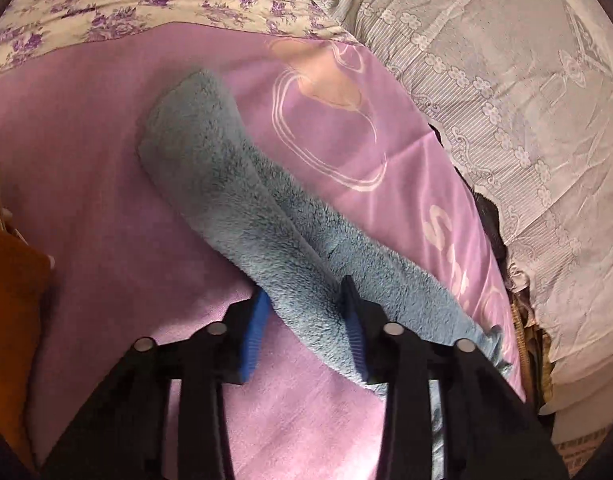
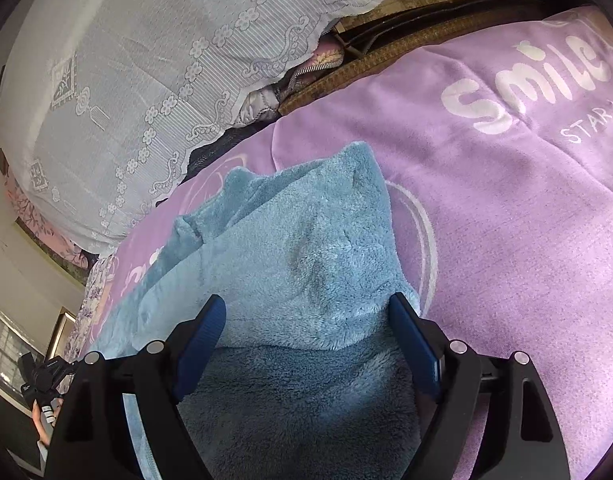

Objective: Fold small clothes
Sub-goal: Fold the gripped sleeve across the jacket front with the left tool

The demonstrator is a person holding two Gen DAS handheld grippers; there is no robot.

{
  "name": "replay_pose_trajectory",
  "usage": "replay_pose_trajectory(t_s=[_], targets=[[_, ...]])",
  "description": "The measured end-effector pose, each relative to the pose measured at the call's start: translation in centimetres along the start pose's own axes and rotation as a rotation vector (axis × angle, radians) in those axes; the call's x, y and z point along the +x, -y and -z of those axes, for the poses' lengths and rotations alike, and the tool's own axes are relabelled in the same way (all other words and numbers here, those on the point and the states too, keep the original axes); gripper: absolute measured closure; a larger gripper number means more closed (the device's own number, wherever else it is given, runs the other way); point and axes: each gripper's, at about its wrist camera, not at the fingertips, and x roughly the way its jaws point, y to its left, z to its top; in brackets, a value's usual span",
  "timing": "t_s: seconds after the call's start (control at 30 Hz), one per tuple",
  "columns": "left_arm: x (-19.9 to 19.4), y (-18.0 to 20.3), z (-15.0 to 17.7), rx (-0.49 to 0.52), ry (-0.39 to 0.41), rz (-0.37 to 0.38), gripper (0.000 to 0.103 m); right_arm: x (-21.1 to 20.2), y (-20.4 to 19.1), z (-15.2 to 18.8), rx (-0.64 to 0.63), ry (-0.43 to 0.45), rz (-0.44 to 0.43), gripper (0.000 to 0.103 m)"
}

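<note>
Fluffy blue garment (image 1: 226,192), folded lengthwise, flat on purple blanket (image 1: 106,160)

A home bedroom. Beneath both grippers, a bed under a lilac plush blanket with white "Smile" lettering (image 2: 506,200); ahead of the left gripper, a cream sheet printed with purple flowers (image 1: 146,4); beside it, a white lace cover (image 1: 506,80) draped over piled bedding.
</note>
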Motion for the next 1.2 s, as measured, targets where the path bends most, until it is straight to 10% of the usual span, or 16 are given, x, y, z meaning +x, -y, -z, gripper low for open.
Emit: replay_pose_trajectory(t_s=[0.2,0.33,0.37,0.5,0.73,0.93,1.03,1.13,1.2], targets=[[-5.0,0.9,-0.1,0.005,0.119,0.125,0.088,-0.1,0.0,0.1,0.001,0.001,0.001,0.018],[-7.1,3.3,0.6,0.145,0.232,0.032,0.074,0.1,-0.1,0.0,-0.004,-0.003,-0.002,0.017],[-6.0,3.0,0.5,0.130,0.206,-0.003,0.056,0.1,-0.2,0.0,-0.004,-0.003,-0.002,0.017],[-2.7,-0.6,0.7,-0.051,0.022,0.015,0.054,0.2,-0.3,0.1,-0.001,-0.003,-0.004,0.017],[-6.2,2.9,4.1,0.044,0.071,0.076,0.039,0.4,-0.3,0.0,-0.011,-0.008,-0.004,0.014],[-1.9,-0.4,3.0,-0.077,0.009,-0.022,0.036,0.4,-0.3,-0.1,-0.011,-0.009,-0.004,0.014],[-0.8,-2.3,0.7,-0.176,0.045,0.003,0.043,0.4,-0.3,0.0,-0.010,-0.008,-0.005,0.014],[-1.2,-2.8,-0.2,-0.173,0.090,-0.020,0.094,0.4,-0.4,0.0,-0.011,-0.009,-0.003,0.014],[-1.3,-2.7,-0.1,-0.171,0.085,0.000,0.095,0.4,-0.3,-0.1,-0.013,-0.010,-0.002,0.013]])
